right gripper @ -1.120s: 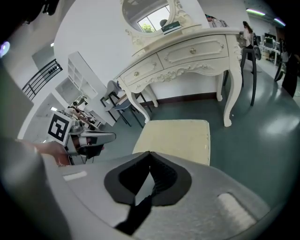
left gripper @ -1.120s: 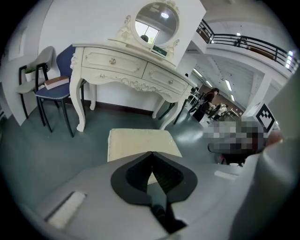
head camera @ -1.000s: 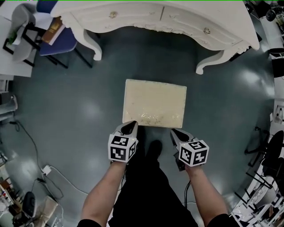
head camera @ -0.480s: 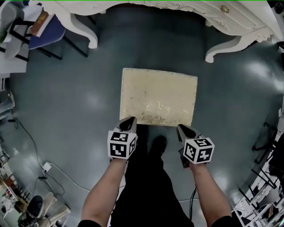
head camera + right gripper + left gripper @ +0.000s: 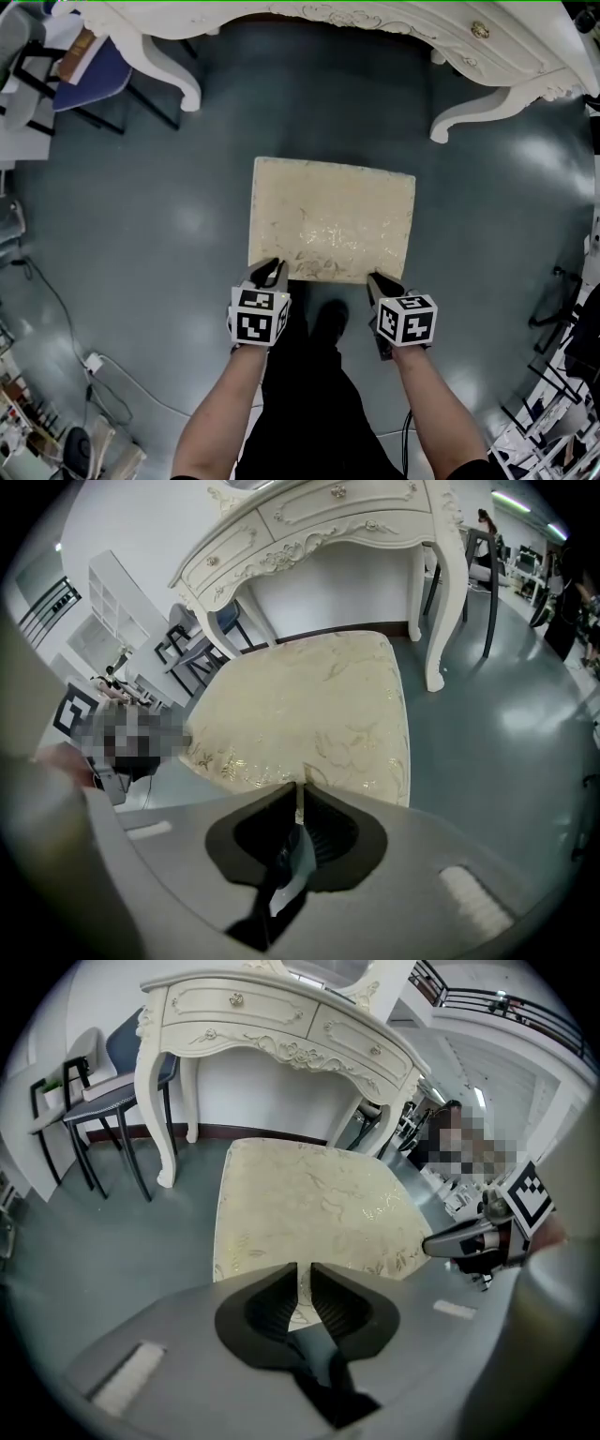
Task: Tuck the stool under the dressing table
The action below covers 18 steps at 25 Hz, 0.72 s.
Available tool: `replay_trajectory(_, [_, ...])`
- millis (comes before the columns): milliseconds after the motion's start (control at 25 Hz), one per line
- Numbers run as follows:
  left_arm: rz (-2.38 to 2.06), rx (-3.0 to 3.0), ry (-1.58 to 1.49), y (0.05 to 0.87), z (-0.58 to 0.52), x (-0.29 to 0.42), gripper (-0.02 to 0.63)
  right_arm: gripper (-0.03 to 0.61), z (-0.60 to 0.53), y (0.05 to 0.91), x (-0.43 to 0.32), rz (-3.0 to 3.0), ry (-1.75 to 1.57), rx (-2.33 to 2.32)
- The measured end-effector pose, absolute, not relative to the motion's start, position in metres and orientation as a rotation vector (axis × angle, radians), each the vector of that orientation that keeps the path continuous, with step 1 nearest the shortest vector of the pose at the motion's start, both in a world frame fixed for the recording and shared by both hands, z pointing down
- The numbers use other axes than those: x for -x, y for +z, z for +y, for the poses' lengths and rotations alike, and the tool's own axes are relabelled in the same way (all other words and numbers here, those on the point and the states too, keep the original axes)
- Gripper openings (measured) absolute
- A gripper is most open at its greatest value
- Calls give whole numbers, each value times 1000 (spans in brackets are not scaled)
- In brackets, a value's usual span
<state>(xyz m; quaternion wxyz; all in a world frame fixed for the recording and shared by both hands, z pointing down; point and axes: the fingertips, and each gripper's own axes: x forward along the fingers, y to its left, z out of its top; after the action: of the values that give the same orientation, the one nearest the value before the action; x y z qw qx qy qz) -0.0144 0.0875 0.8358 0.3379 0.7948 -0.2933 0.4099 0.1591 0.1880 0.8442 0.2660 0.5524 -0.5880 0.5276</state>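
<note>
The rectangular stool (image 5: pixel 333 220), padded in cream fabric with a glinting gold floral pattern, stands on the glossy dark grey floor (image 5: pixel 141 206), in front of the white carved dressing table (image 5: pixel 511 56) and not under it. The left gripper (image 5: pixel 273 266) and the right gripper (image 5: pixel 379 278) touch the stool's near edge, jaws drawn together and holding nothing. A blue chair (image 5: pixel 94 70) stands beside the table's left leg.

Grey floor (image 5: pixel 141 216) all round. We mark a blue chair (image 5: pixel 98 70) top left with a book (image 5: pixel 84 42) on it. A black cable (image 5: pixel 52 300) runs over the floor at left, near a white plug (image 5: pixel 93 360). We see black stands (image 5: pixel 562 319) at the right edge and white shelves (image 5: pixel 108 594) by the far wall.
</note>
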Motion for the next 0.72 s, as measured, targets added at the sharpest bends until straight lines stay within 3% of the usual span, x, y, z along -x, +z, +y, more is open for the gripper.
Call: replay_trajectory(720, [-871,-2132,976,830,-10,-1,63,28,99,844,-168,-1580,1399,-1571])
